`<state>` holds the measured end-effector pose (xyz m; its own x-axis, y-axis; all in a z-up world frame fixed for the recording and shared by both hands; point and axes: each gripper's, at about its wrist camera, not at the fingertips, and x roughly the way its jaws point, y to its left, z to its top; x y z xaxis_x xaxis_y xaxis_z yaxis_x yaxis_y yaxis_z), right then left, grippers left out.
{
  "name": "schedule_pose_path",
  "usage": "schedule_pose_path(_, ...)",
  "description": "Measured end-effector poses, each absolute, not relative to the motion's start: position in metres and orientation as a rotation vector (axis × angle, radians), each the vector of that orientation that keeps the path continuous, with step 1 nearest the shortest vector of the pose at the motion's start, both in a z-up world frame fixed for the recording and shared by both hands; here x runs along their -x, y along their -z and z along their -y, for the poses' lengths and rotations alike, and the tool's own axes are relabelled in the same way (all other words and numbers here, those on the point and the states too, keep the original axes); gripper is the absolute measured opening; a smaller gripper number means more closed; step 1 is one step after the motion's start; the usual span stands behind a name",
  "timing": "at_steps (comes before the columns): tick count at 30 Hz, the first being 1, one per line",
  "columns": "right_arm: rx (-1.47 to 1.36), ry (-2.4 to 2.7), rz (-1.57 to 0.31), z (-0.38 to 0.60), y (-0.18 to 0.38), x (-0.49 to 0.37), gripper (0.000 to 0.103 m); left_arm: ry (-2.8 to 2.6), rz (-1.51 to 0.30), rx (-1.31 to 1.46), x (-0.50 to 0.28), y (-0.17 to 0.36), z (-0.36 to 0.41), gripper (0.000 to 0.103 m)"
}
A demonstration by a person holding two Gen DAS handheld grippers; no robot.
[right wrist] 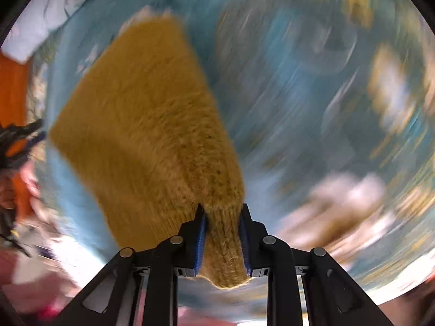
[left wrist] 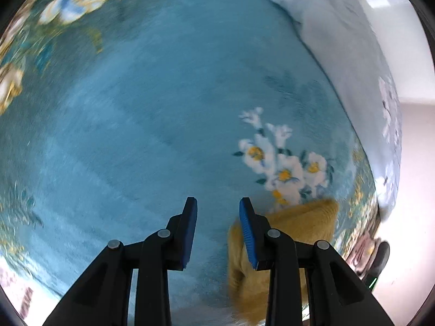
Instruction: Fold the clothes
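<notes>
A mustard-yellow knitted garment [right wrist: 141, 135] stretches away from my right gripper [right wrist: 222, 212], whose blue pads are shut on a bunched fold of it. The right wrist view is heavily blurred by motion. In the left wrist view the same yellow garment [left wrist: 293, 225] shows low on the right, partly behind the right finger. My left gripper [left wrist: 217, 203] is open above the blue floral blanket [left wrist: 163, 108], with nothing between its fingers.
A pale grey-white cloth [left wrist: 339, 21] lies along the blanket's far right edge. White floor or wall [left wrist: 413, 163] shows beyond it. In the right wrist view an orange surface [right wrist: 13, 95] and a dark blurred object [right wrist: 19, 138] sit at the left rim.
</notes>
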<state>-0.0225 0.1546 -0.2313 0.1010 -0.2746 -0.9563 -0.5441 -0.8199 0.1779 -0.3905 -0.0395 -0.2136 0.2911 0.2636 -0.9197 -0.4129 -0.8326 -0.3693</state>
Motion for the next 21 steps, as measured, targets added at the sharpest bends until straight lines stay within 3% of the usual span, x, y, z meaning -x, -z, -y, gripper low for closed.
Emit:
schedule_pose_path(4,2.112,-1.789,-0.45,-0.231,0.198,0.069,0.013,-1.484,-0.165,1.977,0.365,0.216,0.011,0.041)
schedule_pose_path(7,1.993,-1.766,-0.485,-0.271,0.178,0.084,0.014,-1.402,-0.191,1.956,0.343,0.22,-0.012,0.041)
schedule_pose_path(12,1.768,-1.788,-0.718,-0.271,0.158,0.052,0.014,-1.247,-0.274,1.905,0.305,0.229,-0.05,0.054)
schedule_pose_path(18,1.692,-1.691,-0.998,-0.226,0.184,-0.023,0.014,-1.09,-0.607,1.754,0.257,0.251,-0.093,0.057)
schedule_pose_path(21,1.683,-1.586,-1.138,-0.193,0.205,-0.067,0.014,-1.033,-0.618,1.822,0.256,0.282,-0.098,0.057)
